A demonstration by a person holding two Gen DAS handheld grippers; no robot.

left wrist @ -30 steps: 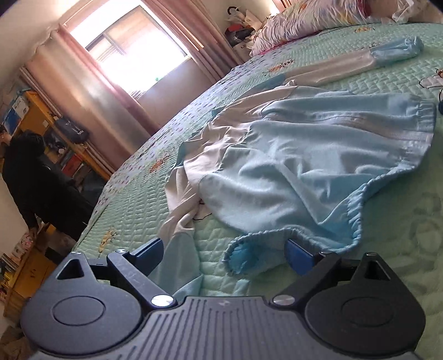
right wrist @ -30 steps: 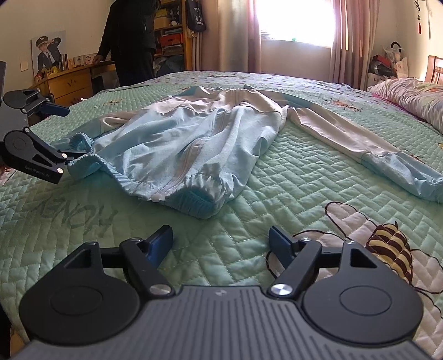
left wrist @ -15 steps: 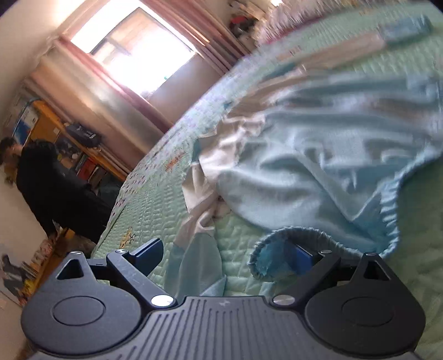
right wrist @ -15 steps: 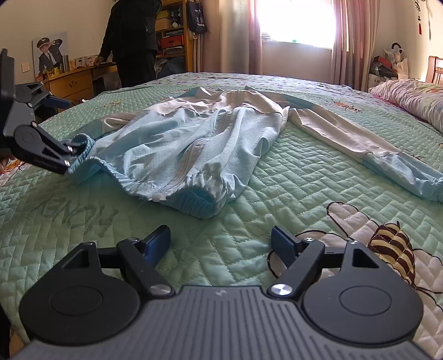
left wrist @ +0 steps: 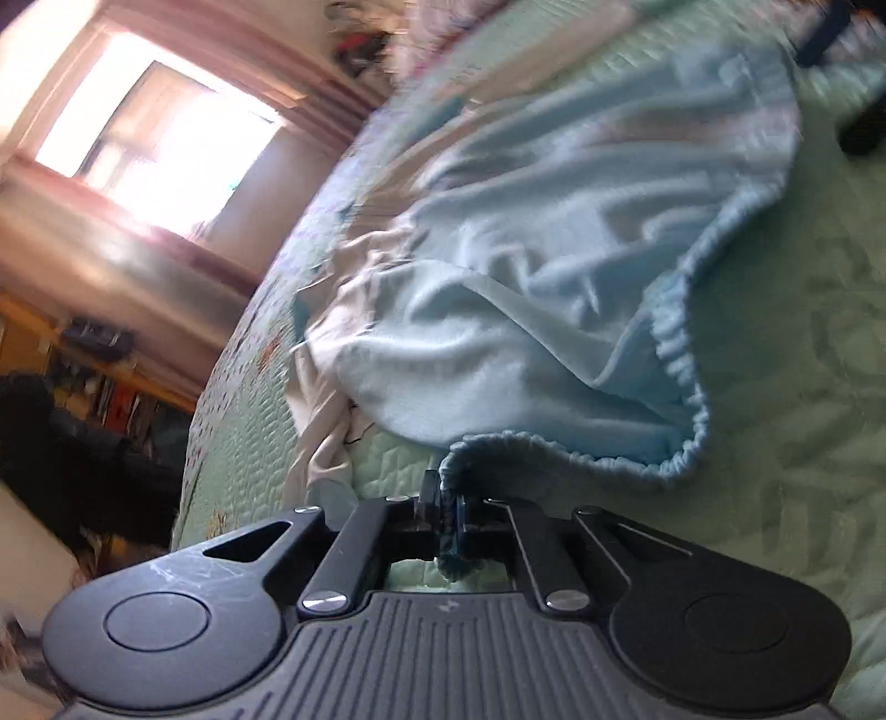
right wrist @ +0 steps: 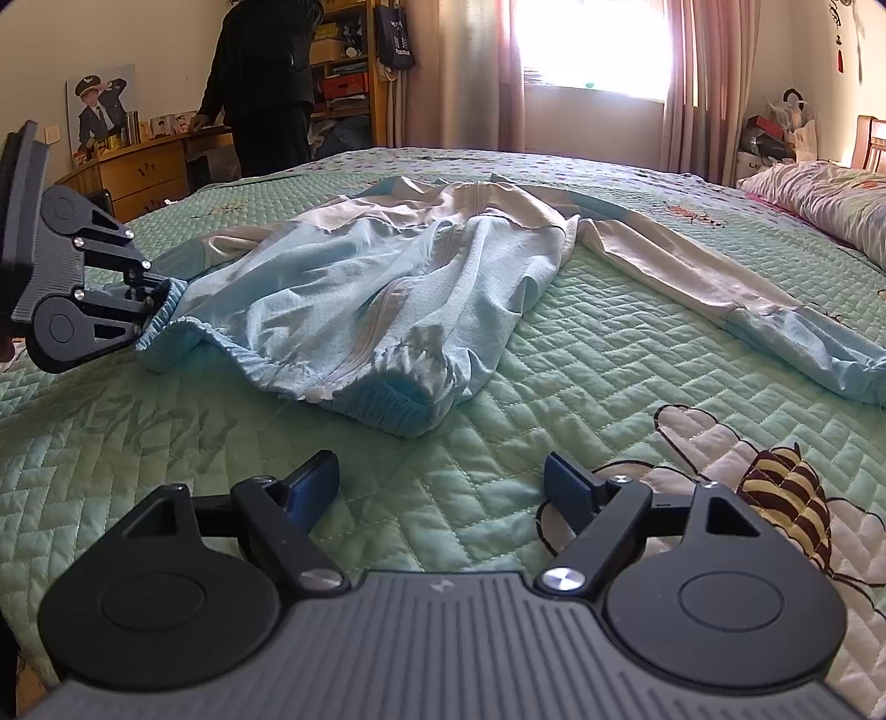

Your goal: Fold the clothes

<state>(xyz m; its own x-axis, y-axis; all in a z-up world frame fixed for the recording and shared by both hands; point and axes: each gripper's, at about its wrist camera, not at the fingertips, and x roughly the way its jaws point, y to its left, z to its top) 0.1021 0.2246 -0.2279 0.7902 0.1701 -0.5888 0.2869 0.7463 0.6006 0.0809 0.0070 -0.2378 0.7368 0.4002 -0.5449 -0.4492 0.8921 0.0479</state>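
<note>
A light blue and white jacket (right wrist: pixel 398 288) lies spread on the green quilted bed (right wrist: pixel 581 399), beside stitched letters reading "HONEY". The left gripper (left wrist: pixel 448 512) has its jaws clenched on the jacket's elastic hem. The right gripper (right wrist: pixel 443 484) hovers nearby, jaws released and empty.

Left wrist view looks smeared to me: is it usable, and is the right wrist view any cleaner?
Left wrist view: motion blur smears the jacket and quilt; window blown out; still sharp where the left gripper pinches the hem. Right wrist view: sharp, fisheye-bowed at the edges, window glaring; right gripper clear.
</note>
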